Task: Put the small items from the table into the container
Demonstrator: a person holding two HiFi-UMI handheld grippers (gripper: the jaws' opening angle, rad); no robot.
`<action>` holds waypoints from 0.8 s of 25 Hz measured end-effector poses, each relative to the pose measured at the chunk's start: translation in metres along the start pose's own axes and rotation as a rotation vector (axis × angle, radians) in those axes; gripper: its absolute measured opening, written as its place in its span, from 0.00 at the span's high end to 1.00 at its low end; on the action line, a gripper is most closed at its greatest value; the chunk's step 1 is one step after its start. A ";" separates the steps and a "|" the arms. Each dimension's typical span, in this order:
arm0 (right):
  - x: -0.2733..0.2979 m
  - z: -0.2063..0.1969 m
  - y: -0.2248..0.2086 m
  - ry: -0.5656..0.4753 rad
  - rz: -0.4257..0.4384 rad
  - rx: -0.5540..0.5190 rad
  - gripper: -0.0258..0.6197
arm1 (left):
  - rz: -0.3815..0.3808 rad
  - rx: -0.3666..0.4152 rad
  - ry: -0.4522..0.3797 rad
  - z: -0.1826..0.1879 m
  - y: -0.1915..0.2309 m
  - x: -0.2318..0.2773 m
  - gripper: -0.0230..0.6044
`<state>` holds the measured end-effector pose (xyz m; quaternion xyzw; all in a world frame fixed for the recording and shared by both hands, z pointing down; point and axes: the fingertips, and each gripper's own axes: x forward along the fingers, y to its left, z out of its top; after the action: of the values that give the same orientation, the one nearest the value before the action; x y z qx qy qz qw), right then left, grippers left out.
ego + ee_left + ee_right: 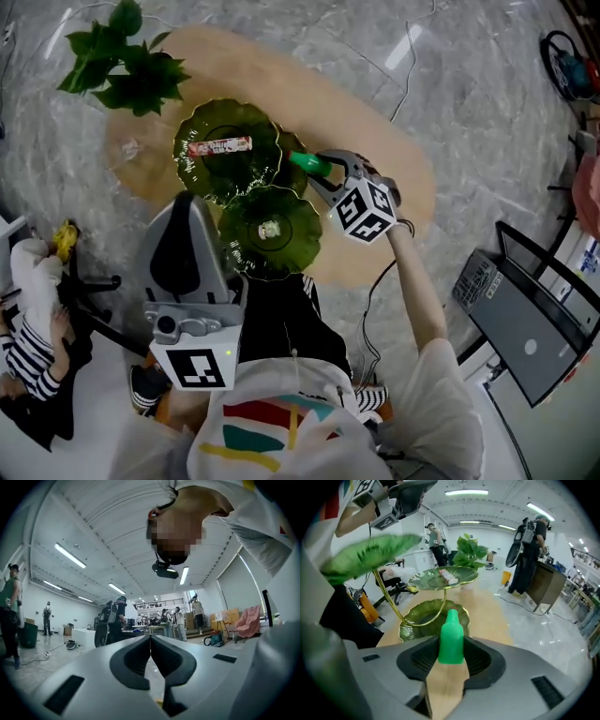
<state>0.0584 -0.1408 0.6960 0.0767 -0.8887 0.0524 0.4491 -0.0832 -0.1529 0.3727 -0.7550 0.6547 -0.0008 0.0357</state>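
Observation:
A three-tier stand of green leaf-shaped dishes stands on the oval wooden table (403, 169). Its top dish (211, 173) carries a red-and-white wrapped bar (218, 145), and a lower dish (295, 244) holds a small pale item (270, 228). My right gripper (323, 169) is shut on a small green bottle (307, 161) beside the stand. In the right gripper view the bottle (451, 630) stands upright between the pads of my right gripper (451, 645), above the lowest dish (417, 616). My left gripper (192, 208) is close to the head camera, and in its own view my left gripper (150, 638) is shut with nothing in it.
A potted plant (127, 61) stands at the table's far left end, with a small clear object (129, 147) near it. A seated person in striped sleeves (28, 347) is left of the table. A dark screen (530, 328) stands at the right. Cables lie on the marble floor.

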 end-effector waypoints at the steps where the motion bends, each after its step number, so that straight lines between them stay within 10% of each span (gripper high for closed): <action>1: 0.017 -0.003 0.007 0.003 0.032 -0.011 0.70 | 0.013 0.006 0.002 -0.008 0.004 -0.001 0.95; 12: 0.075 0.010 0.021 -0.079 0.116 -0.022 0.69 | 0.050 0.073 0.032 -0.037 0.013 -0.009 0.95; 20: 0.025 0.025 -0.023 -0.075 -0.040 0.018 0.69 | 0.079 0.045 -0.029 0.011 0.025 -0.012 0.95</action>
<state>0.0281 -0.1692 0.7022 0.1003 -0.9027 0.0483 0.4156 -0.1088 -0.1435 0.3608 -0.7275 0.6833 -0.0031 0.0620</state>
